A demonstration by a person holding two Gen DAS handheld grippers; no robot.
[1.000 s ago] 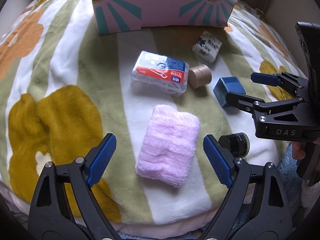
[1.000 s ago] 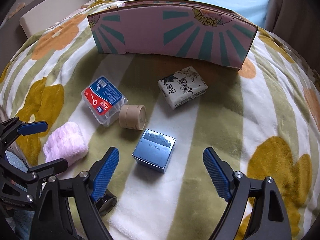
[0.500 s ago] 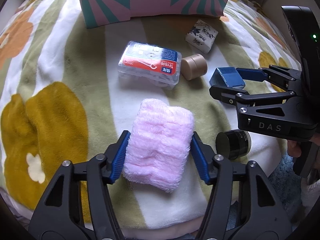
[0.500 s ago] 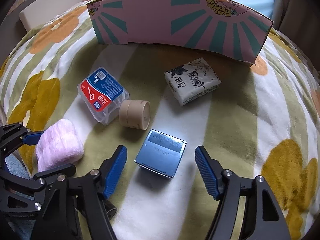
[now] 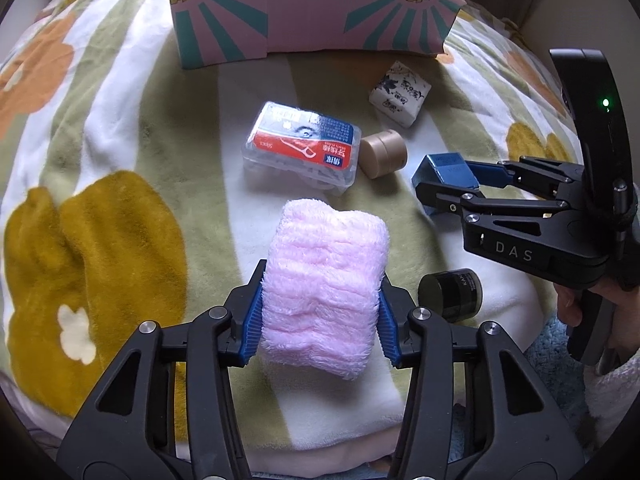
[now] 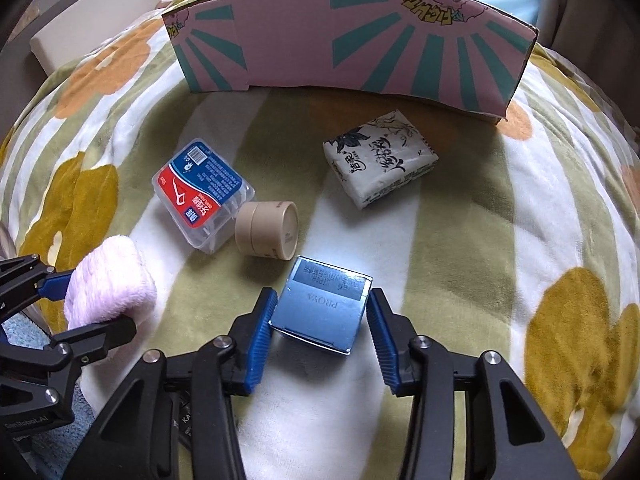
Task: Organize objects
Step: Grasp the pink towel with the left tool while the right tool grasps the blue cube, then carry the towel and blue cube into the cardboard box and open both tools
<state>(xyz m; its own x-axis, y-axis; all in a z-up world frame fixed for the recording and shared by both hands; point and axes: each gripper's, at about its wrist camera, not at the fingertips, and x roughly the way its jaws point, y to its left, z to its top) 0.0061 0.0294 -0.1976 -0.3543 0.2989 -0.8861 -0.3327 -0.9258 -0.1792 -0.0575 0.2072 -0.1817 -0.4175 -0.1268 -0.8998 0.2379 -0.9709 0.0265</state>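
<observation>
A folded pink fluffy towel [image 5: 326,256] lies on the flowered blanket [image 5: 120,128]. My left gripper [image 5: 322,280] has its blue pads pressed into the towel's two sides, and its jaws are closing further. The shiny blue box [image 6: 324,308], lettered on top, sits between the pads of my right gripper [image 6: 322,296], which is shut on its sides. In the left wrist view the right gripper [image 5: 444,180] comes in from the right around the blue box [image 5: 444,170]. The right wrist view shows the left gripper [image 6: 92,304] on the towel [image 6: 108,276] at the left edge.
A pink and teal cardboard box [image 6: 352,40] stands at the back. Between it and the grippers lie a clear floss-pick case [image 6: 200,188], a tan round tub [image 6: 268,230] on its side and a white tissue pack [image 6: 380,160]. A black jar [image 5: 452,296] sits by the towel.
Both grippers went from wide open to closed. The left one closed on the pink towel, the right one on the blue box. Neither hand shifted much.
</observation>
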